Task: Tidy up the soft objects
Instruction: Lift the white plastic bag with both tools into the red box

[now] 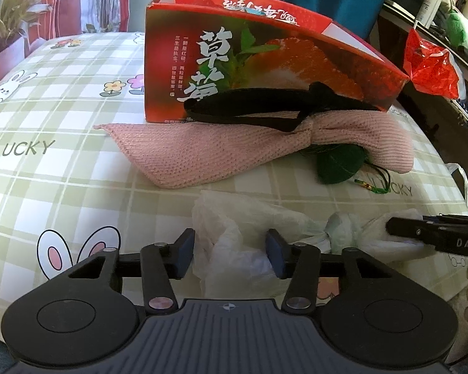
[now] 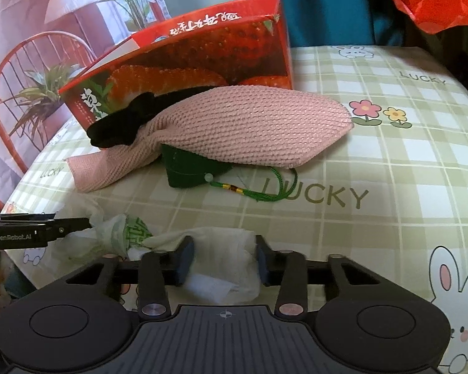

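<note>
While both of my grippers work the near edge of the bed, I list the soft things as they lie.

Item one: plastic bag point(image 1: 234, 237), thin, white and crumpled, at the near edge of the checked bedsheet point(image 1: 62, 162). I judge it almost weightless, limp and slippery; it will bunch up rather than lift as one piece. Its best hold is the twisted knot with green print point(image 2: 134, 233), where the film is gathered thick. My left gripper point(image 1: 231, 255) straddles one loose end, pads apart, film between them but not visibly pinched. My right gripper point(image 2: 224, 261) straddles the other end; its jaws stand narrower, yet I cannot tell whether the pads press the film.

Item two: pink knitted cloth point(image 1: 184, 152), farther off, lying against the red carton point(image 1: 265, 62). Soft, floppy, light, with a coarse knit that should not slip. Cinched in the middle by a black band point(image 1: 265, 106); I would take it at that waist.

Item three: green pouch point(image 2: 187, 171), small, half tucked under the right end of the pink cloth, with a green cord point(image 2: 265, 190) trailing toward me. Light and squashy; I would grip the body, not the cord, which may snag.

Receiver: the carton, open-topped, stiff, at the far side.
</note>
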